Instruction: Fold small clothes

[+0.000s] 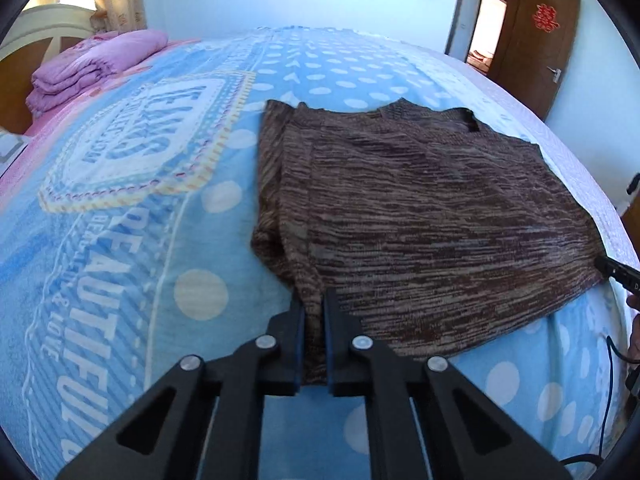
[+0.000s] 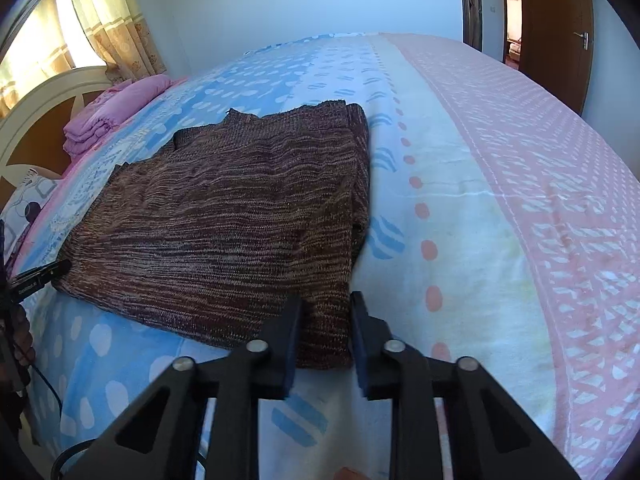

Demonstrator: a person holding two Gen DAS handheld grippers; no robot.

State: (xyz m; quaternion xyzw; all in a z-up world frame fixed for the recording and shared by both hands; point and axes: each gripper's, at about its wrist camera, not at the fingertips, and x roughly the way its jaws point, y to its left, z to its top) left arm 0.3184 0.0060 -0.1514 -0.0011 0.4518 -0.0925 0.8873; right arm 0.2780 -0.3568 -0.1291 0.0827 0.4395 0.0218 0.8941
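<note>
A brown knitted garment (image 1: pixel 420 216) lies flat on the bed (image 1: pixel 120 240), already folded in at its two sides, on a blue blanket with white dots. Everything else I place from this garment.

The left gripper (image 1: pixel 314 300) is at the near left corner of the garment. Its jaws are closed tight on the hem there, with a fold of knit pinched between the two blue pads.

The right gripper (image 2: pixel 326 300) is at the near right corner. Its jaws stand a little wider, and the thick corner of the garment fills the space between them (the pads seem to press on it from both sides).

Beyond the far left side of the garment, near the headboard (image 2: pixel 36 120), a folded pink quilt (image 1: pixel 92 68) rests. Far behind the garment, to the right, a brown door (image 1: pixel 536 36) stands open.
</note>
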